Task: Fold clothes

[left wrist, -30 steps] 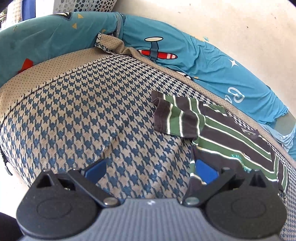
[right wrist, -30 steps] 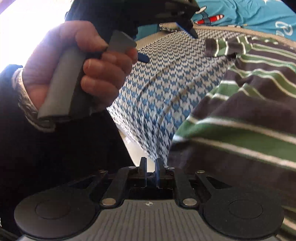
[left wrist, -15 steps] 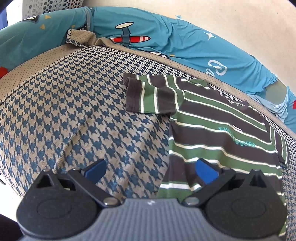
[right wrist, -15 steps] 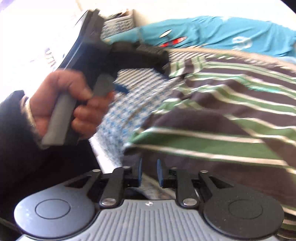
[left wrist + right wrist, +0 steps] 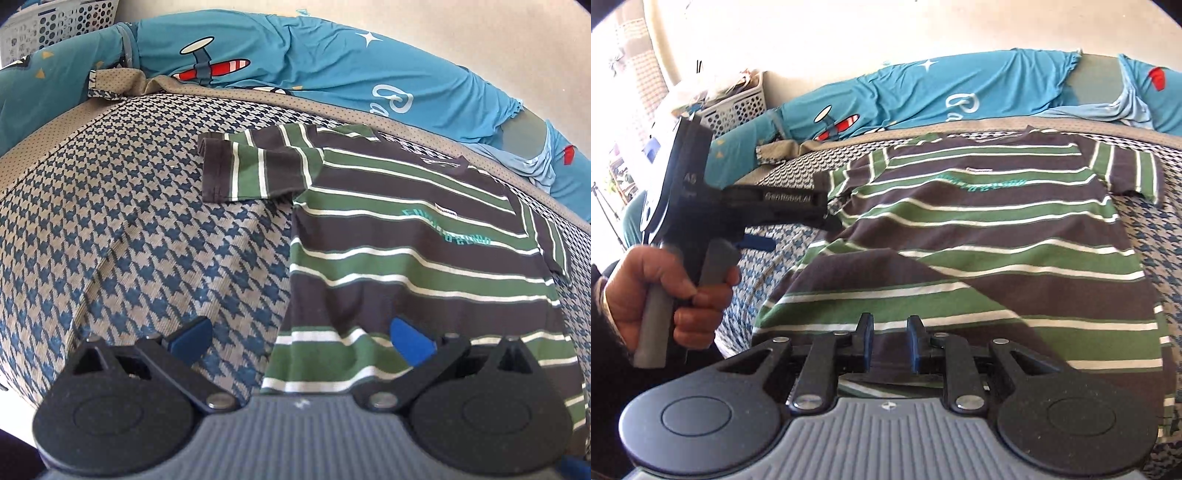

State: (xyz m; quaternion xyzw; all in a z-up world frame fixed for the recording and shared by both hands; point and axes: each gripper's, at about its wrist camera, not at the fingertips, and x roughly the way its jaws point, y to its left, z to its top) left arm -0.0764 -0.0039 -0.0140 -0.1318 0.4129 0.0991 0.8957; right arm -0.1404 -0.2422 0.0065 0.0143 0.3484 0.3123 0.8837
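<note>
A brown, green and white striped T-shirt [image 5: 413, 254] is seen spread face up on the houndstooth bed cover [image 5: 122, 236], its neck toward the far edge of the bed, its hem toward the cameras, one short sleeve [image 5: 255, 170] laid out flat to the side, the other sleeve [image 5: 1126, 170] flat at the opposite side, and teal lettering is carried across the chest, too small to be read; the left tongs [image 5: 301, 338] are held wide apart above the shirt's near corner, one blue pad [image 5: 412, 341] over the striped cloth and the other over the bare cover, with nothing pressed between them; in the right wrist view the left tongs [image 5: 798, 229] are seen from the side, gripped by a hand [image 5: 665, 299] on a grey handle, with a dark sleeve at the wrist; the right tongs [image 5: 889, 341] are held over the hem with only a narrow gap between the blue pads, and no cloth is caught in that gap, the shirt lying beneath; behind the bed a blue sheet [image 5: 332, 70] printed with a little aeroplane and white stars is bunched along the wall, and a white perforated basket [image 5: 738, 107] is glimpsed at the far corner
</note>
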